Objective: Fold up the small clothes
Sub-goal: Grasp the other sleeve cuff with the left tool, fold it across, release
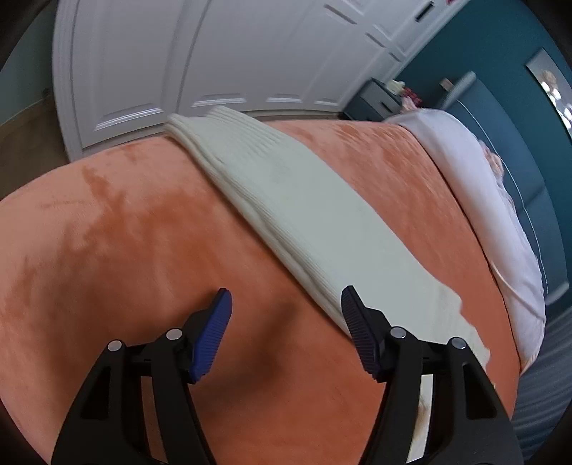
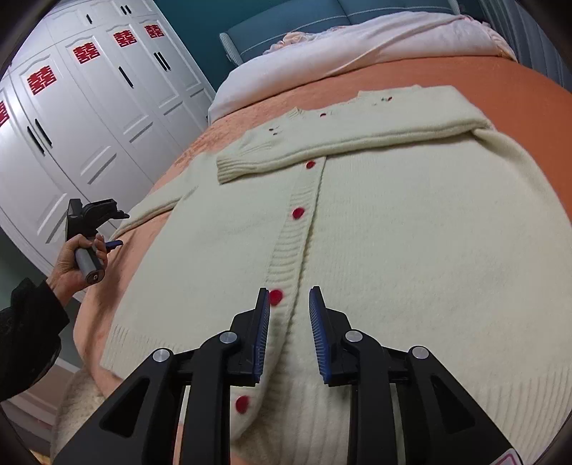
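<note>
A cream knit cardigan (image 2: 393,232) with red buttons lies flat on an orange bedspread (image 2: 500,82). One sleeve (image 2: 350,141) is folded across the chest. The other sleeve (image 1: 304,214) stretches out to the side in the left wrist view. My left gripper (image 1: 286,300) is open and empty just above the bedspread, beside that sleeve's cuff end; it also shows in the right wrist view (image 2: 118,229), held by a hand. My right gripper (image 2: 289,297) is open and empty over the button band near the hem.
A white wardrobe (image 2: 89,118) stands beside the bed. A pale quilt (image 2: 357,43) and teal headboard (image 2: 304,25) are at the bed's far end. A fluffy cream item (image 2: 75,404) sits below the bed's near edge. The bedspread (image 1: 125,232) drops off at its edges.
</note>
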Action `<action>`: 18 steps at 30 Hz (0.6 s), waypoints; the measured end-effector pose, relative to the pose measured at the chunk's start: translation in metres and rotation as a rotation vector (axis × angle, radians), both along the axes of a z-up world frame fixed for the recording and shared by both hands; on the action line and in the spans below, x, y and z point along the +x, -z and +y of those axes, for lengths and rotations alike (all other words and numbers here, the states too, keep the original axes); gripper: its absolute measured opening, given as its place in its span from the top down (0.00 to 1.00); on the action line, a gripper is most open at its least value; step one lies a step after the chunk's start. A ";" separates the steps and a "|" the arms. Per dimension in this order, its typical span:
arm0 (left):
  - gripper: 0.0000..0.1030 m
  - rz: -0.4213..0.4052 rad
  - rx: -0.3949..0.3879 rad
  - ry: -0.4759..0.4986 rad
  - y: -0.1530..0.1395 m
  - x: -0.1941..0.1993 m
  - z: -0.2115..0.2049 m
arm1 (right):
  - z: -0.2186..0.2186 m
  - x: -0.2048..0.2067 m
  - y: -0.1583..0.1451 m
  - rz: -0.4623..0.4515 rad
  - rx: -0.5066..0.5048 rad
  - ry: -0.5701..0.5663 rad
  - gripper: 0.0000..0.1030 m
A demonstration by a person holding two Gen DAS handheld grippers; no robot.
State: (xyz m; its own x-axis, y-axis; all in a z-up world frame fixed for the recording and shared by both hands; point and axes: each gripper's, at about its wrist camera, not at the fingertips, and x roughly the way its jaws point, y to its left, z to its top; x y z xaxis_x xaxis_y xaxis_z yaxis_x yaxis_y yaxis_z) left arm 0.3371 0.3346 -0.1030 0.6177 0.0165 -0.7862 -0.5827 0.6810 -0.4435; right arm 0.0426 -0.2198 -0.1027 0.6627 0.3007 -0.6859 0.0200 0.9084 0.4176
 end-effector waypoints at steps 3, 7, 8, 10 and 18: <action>0.40 -0.033 -0.030 -0.052 0.007 0.012 0.035 | 0.007 -0.005 -0.003 0.026 -0.008 0.006 0.73; 0.57 -0.048 0.001 -0.016 0.003 0.034 0.032 | 0.010 0.000 -0.005 0.044 -0.028 0.016 0.68; 0.69 -0.044 -0.014 -0.027 0.003 0.039 0.033 | 0.012 0.003 -0.005 0.043 -0.032 0.019 0.67; 0.87 -0.045 -0.073 -0.061 0.000 0.044 0.032 | 0.011 0.004 -0.006 0.039 -0.029 0.030 0.66; 0.89 -0.393 0.092 0.282 -0.140 0.036 -0.102 | -0.010 -0.003 -0.012 -0.007 0.023 0.063 0.62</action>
State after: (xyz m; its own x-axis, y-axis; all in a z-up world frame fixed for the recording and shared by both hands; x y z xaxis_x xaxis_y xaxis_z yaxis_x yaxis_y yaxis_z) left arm 0.3730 0.2325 0.0373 0.8579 -0.1357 -0.4956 -0.1706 0.8346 -0.5238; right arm 0.0392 -0.2298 -0.0908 0.6854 0.2736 -0.6748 0.0743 0.8956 0.4386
